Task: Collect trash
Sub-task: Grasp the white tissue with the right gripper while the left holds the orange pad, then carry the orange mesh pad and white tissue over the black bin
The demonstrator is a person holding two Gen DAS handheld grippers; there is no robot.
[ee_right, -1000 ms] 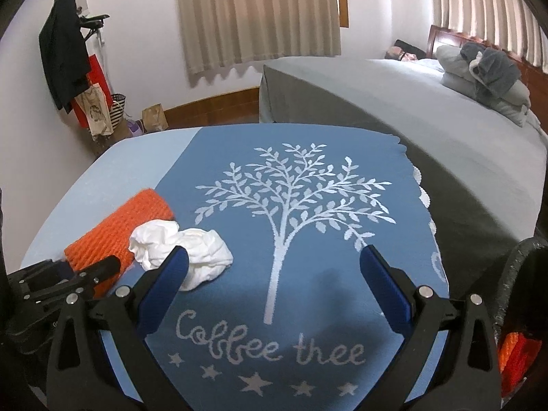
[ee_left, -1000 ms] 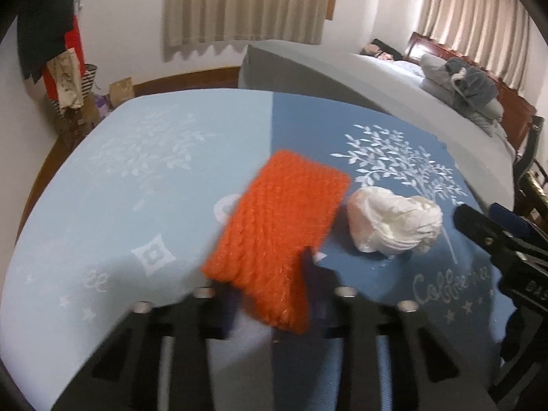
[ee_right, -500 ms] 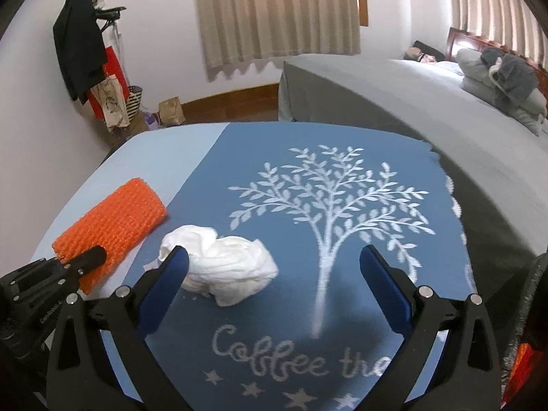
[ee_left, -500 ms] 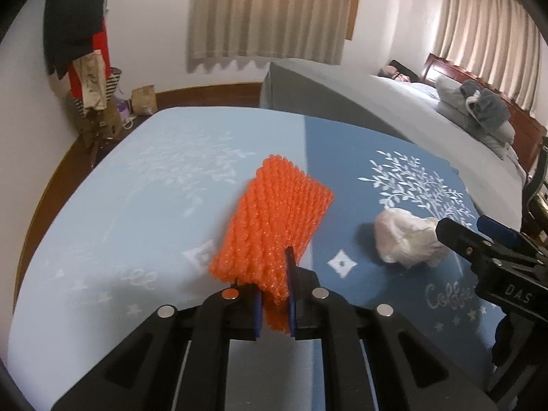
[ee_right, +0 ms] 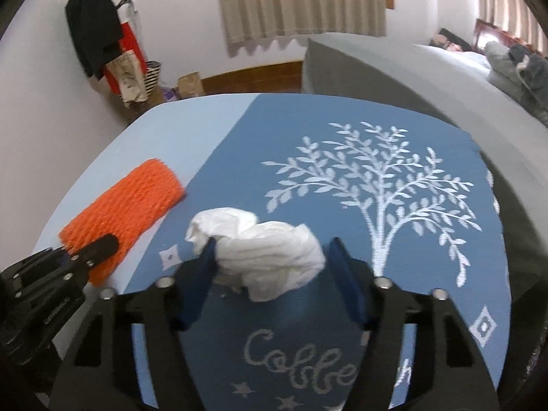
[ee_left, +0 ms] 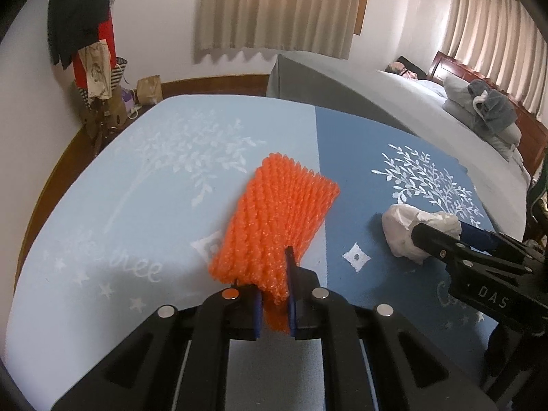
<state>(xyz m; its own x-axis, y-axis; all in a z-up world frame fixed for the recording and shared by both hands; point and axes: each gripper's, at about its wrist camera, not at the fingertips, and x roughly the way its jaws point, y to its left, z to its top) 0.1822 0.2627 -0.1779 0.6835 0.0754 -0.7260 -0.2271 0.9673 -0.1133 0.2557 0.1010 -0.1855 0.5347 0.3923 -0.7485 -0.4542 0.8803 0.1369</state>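
- Left claw (ee_left: 274, 294): pressed together on the near end of the orange foam-net sleeve (ee_left: 274, 219), which sloped away above the table (ee_left: 113, 205).
- Right claw (ee_right: 270, 281): spread, one finger on each side of the crumpled white tissue wad (ee_right: 267, 253), the left finger against it.
- Tissue wad: lay on the dark blue half of the two-tone blue tree-print tablecloth (ee_right: 376, 185), just right of the sleeve.
- Grey bed (ee_left: 394, 109): stood beyond the table.

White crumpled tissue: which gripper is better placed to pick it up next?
Right. The right gripper is open with the tissue between its fingers, while the left gripper is shut on the orange foam net.
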